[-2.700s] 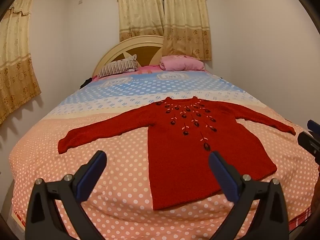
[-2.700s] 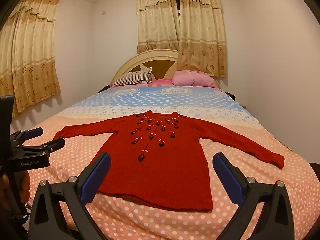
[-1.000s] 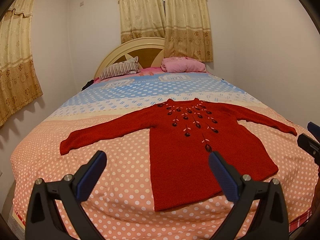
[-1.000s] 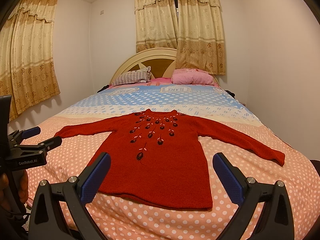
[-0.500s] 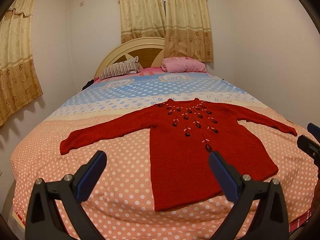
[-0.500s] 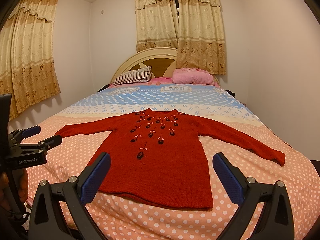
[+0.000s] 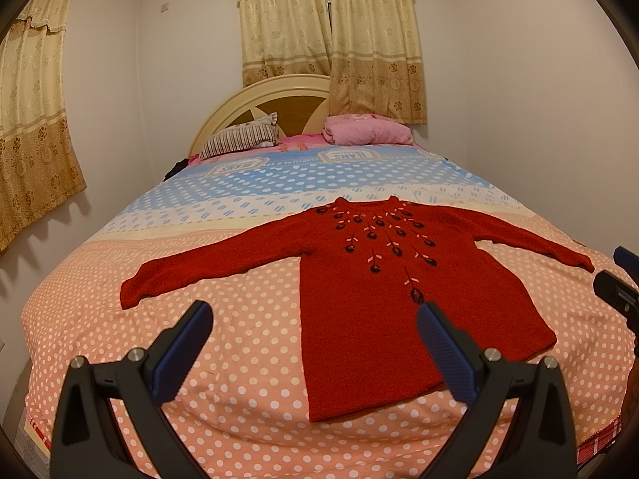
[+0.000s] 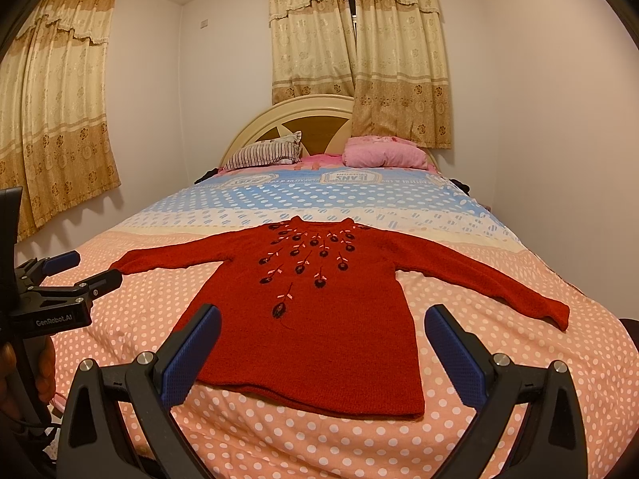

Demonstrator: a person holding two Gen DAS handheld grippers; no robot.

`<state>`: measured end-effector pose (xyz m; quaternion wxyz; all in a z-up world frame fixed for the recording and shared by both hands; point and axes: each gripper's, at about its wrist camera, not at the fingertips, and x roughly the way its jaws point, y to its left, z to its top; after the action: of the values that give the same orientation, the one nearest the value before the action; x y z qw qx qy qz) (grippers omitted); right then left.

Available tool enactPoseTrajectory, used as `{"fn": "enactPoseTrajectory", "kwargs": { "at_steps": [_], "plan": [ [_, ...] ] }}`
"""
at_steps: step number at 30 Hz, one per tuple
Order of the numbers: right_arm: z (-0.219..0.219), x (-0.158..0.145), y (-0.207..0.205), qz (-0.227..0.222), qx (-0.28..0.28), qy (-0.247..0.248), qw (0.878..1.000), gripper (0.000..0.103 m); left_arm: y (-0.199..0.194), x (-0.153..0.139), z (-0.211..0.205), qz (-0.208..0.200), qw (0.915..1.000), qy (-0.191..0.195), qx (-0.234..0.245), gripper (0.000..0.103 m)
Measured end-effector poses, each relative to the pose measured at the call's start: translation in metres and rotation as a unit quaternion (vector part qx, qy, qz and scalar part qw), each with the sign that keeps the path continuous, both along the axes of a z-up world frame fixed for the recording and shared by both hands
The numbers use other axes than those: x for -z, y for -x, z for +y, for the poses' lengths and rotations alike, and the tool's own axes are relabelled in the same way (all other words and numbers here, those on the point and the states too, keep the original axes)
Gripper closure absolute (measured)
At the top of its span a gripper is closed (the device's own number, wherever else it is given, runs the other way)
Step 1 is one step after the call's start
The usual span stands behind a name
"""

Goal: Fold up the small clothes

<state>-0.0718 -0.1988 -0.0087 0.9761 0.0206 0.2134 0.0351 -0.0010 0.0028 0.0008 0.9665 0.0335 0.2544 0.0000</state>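
Nothing moved: red sweater [image 8: 319, 311] stays flat, unfolded on bed [image 8: 499, 379].

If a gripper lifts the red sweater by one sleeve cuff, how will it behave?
The red sweater looks like soft knit lying flat on the bedspread, so it would probably drape limply, the body trailing. Its textured knit likely grips rather than slips. It seems light, though the sleeve may stretch.

You hold your left gripper [image 7: 313, 321] and right gripper [image 8: 323, 325] level at frame bottom, jaws spread wide.
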Motion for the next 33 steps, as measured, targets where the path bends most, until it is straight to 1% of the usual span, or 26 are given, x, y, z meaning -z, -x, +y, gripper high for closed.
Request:
{"fn": "enactPoseTrajectory", "kwargs": {
  "at_steps": [9, 16, 21, 27, 33],
  "plan": [
    [0.001, 0.01, -0.01, 0.012, -0.008, -0.002, 1.0, 0.001, -0.007, 0.0, 0.003, 0.005, 1.0, -0.003, -0.002, 0.0],
    [-0.005, 0.014, -0.019, 0.018, -0.005, -0.006, 1.0, 0.001, -0.024, 0.013, 0.006, 0.016, 0.9998, -0.013, -0.008, 0.0],
    [-0.03, 0.018, -0.035, 0.034, 0.013, -0.04, 0.999, 0.001, -0.044, 0.017, 0.0, 0.022, 0.9994, -0.025, 0.002, 0.0],
    [-0.07, 0.029, -0.059, 0.052, 0.061, -0.054, 0.995, 0.001, -0.077, 0.028, -0.012, 0.037, 0.9983, -0.038, 0.024, 0.0],
    [-0.125, 0.05, -0.089, 0.097, 0.121, -0.06, 0.986, 0.001, -0.117, 0.048, -0.016, 0.051, 0.997, -0.051, 0.028, 0.0]
  ]
}}
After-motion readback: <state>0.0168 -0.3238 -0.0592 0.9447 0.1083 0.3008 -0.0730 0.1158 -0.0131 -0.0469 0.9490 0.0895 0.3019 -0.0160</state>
